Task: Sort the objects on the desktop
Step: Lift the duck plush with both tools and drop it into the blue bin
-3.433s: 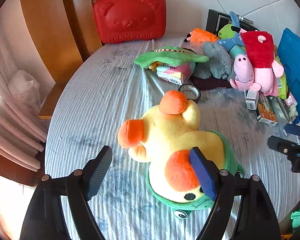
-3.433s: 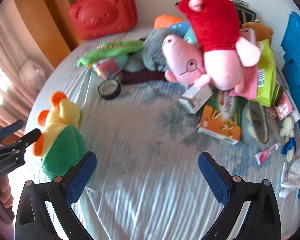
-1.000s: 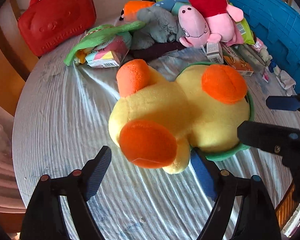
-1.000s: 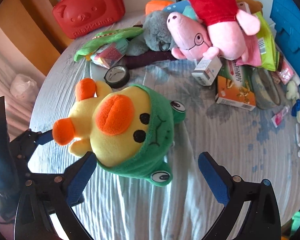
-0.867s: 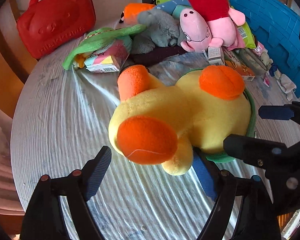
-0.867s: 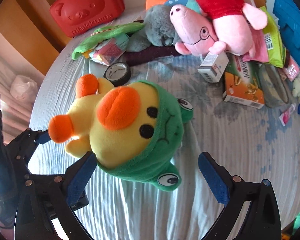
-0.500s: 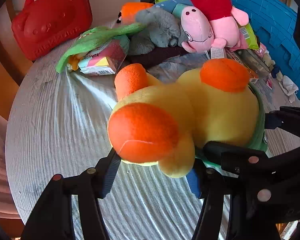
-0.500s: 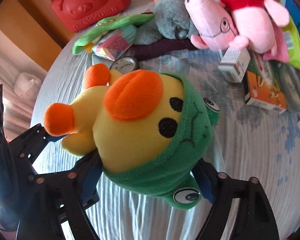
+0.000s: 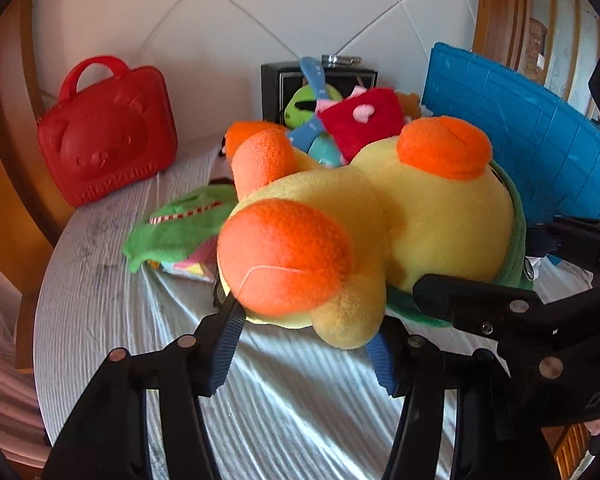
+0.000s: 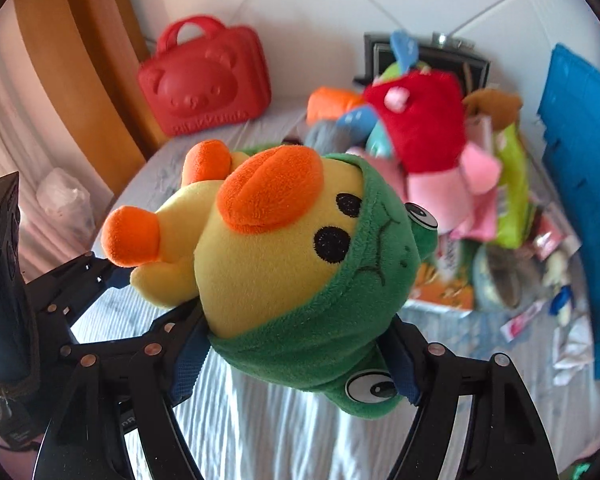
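The yellow duck plush (image 9: 380, 216) hangs above the white-covered table (image 9: 100, 280), clear of the cloth. The left gripper (image 9: 304, 344) pinches its foot end; the right gripper (image 10: 296, 364) pinches its green hooded head. Behind the duck, a toy pile (image 10: 420, 128) crowds the table's far side, with a red bear case (image 9: 108, 136) to its left and a blue board (image 9: 520, 140) to its right. Bare cloth lies below and left of the duck, out to the table's rounded edge.

Both grippers (image 9: 304, 344) (image 10: 296, 364) apparently clamped, raised.
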Demonstrator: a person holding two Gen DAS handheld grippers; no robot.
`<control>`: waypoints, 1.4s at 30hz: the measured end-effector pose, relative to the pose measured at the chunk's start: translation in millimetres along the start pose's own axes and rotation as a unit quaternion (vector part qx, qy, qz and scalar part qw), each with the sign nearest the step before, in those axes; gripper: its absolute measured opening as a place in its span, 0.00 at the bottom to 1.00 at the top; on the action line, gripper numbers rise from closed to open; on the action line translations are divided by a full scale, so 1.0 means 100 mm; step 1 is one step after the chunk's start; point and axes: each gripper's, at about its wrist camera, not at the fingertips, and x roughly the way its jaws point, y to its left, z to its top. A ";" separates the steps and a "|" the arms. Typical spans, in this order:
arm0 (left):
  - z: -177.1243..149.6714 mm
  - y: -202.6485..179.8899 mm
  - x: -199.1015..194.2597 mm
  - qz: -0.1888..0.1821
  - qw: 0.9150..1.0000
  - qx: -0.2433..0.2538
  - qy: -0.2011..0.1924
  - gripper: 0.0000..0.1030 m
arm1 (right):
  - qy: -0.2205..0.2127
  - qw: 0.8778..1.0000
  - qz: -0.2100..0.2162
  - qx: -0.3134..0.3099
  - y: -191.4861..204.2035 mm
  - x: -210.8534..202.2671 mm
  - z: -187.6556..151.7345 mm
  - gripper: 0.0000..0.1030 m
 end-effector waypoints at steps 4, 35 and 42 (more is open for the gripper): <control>0.36 -0.31 -0.21 -0.008 0.999 0.014 -0.041 0.55 | -0.047 0.999 -0.015 -0.002 -0.23 -0.46 0.18 0.74; 2.98 -5.70 0.46 -0.118 0.973 0.172 -0.097 0.55 | -0.175 0.966 -0.165 0.097 -5.08 -3.10 0.39 0.76; 2.93 -5.86 0.62 -0.107 0.972 0.202 -0.053 0.59 | -0.164 0.964 -0.165 0.127 -5.55 -3.11 0.30 0.87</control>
